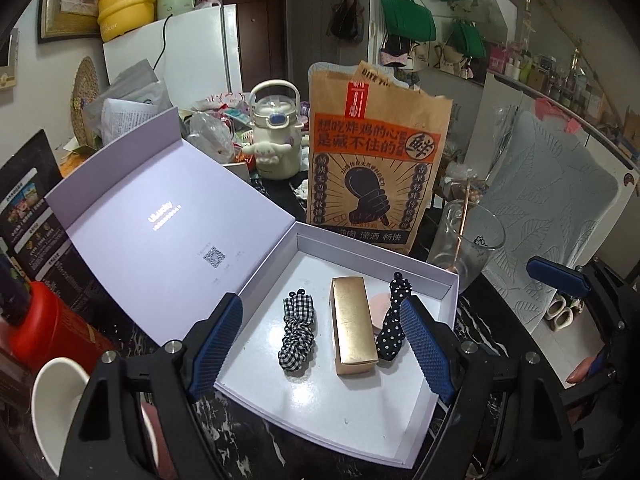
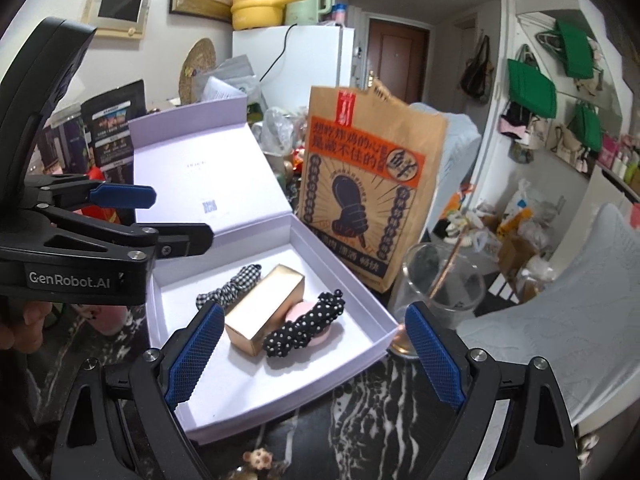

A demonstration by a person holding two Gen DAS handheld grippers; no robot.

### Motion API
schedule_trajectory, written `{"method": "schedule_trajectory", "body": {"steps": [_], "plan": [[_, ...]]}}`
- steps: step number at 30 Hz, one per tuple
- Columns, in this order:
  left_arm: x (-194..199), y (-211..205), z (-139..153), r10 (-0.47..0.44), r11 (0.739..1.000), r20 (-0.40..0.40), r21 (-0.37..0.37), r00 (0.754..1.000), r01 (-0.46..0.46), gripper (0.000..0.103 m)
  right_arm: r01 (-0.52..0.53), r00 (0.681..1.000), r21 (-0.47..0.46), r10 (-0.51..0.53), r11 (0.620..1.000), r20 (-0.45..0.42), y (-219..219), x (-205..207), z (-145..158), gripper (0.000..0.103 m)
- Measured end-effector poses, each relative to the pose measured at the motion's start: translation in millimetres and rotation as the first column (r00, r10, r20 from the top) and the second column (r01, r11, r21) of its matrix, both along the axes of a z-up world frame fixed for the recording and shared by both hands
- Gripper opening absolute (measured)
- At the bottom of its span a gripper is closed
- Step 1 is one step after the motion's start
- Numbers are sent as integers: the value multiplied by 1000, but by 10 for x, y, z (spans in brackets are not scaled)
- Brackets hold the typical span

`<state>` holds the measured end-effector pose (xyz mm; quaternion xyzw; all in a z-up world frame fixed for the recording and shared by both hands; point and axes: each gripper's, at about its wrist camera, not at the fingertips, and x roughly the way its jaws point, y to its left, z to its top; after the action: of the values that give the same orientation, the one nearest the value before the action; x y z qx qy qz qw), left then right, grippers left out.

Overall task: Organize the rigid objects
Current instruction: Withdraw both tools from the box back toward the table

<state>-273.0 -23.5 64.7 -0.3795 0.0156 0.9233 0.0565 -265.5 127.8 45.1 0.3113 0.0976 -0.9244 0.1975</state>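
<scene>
The white box point(image 1: 420, 276) sits open on the dark marbled table point(image 2: 360, 396), its lilac lid point(image 1: 160, 216) standing up from the far-left wall; inside, a gold carton point(image 1: 354, 326) lies near the middle of the floor, a checked black-and-white hair tie point(image 1: 296, 334) just to its left, a polka-dot hair tie point(image 1: 390, 320) touching its right side and draped over a pink round compact point(image 2: 316, 322) that lies against the carton; the near half of the box floor is bare, and so is the strip along the left wall.

The left gripper point(image 1: 320, 344) hangs above the near edge of the box, jaws spread wide with nothing between the pads; the right gripper point(image 2: 314, 354) hangs above the box's near-right wall, likewise spread and empty.

Just beyond the far wall of the box stands a printed brown paper bag point(image 1: 376, 160); off the far-right corner, close to the rim, stands a clear glass point(image 1: 468, 240) with a copper stirrer in it; to the left of the box, beside the lid, stand a red can point(image 1: 52, 328) and a white cup point(image 1: 56, 408).
</scene>
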Motion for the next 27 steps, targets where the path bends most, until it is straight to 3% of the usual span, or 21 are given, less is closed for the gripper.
{"method": "schedule_trajectory", "body": {"steps": [16,27], "plan": [[609,76,219,-38,999,-63,12,997,39,81,43,999,-48,-43,998,-1,234,479,222,95],[921,207,125,-106,994,-43,33,993,107,81,75,997,-55,-75,996,0,357,902,229,96]]}}
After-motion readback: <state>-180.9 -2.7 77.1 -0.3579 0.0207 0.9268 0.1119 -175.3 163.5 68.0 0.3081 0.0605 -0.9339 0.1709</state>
